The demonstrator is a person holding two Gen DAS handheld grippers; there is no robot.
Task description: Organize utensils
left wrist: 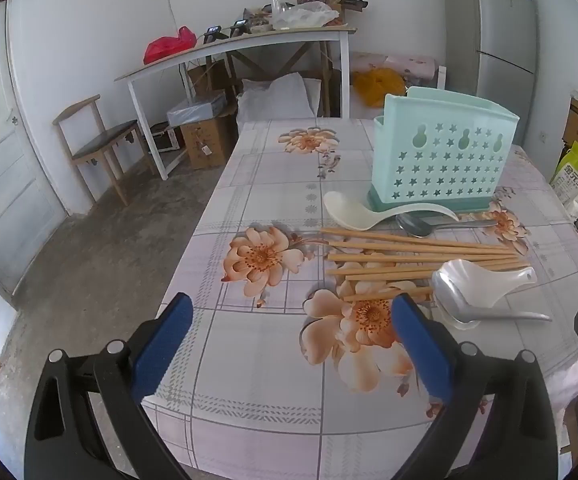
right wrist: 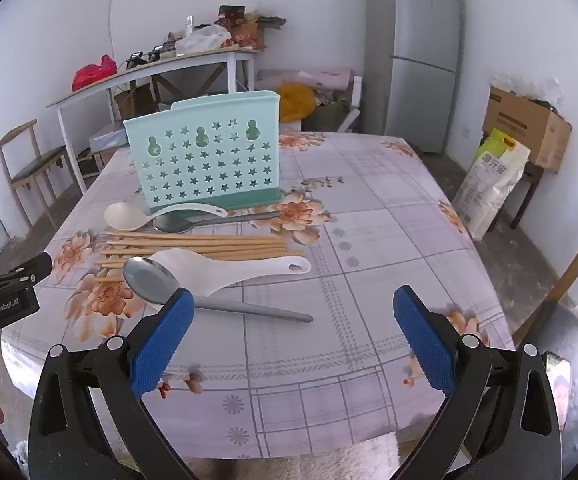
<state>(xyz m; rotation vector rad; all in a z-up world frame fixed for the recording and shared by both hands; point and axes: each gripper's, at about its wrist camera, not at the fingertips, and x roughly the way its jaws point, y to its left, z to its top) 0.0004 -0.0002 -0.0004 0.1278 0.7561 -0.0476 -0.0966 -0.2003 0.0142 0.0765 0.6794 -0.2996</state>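
Note:
A mint green utensil holder (left wrist: 443, 156) with star holes stands on the floral tablecloth; it also shows in the right wrist view (right wrist: 205, 154). In front of it lie a white soup spoon (left wrist: 349, 210), a metal spoon (left wrist: 417, 225), several wooden chopsticks (left wrist: 409, 258), a white rice paddle (right wrist: 245, 268) and a large metal spoon (right wrist: 149, 278). My left gripper (left wrist: 291, 312) is open and empty, near the table's front left. My right gripper (right wrist: 293, 308) is open and empty, just in front of the large metal spoon.
The table (right wrist: 369, 208) carries the flowered cloth. A wooden chair (left wrist: 97, 144) and a white side table (left wrist: 229, 46) with clutter stand behind at the left. A grey fridge (right wrist: 417, 48), a cardboard box (right wrist: 529, 124) and a rice sack (right wrist: 489, 192) stand at the right.

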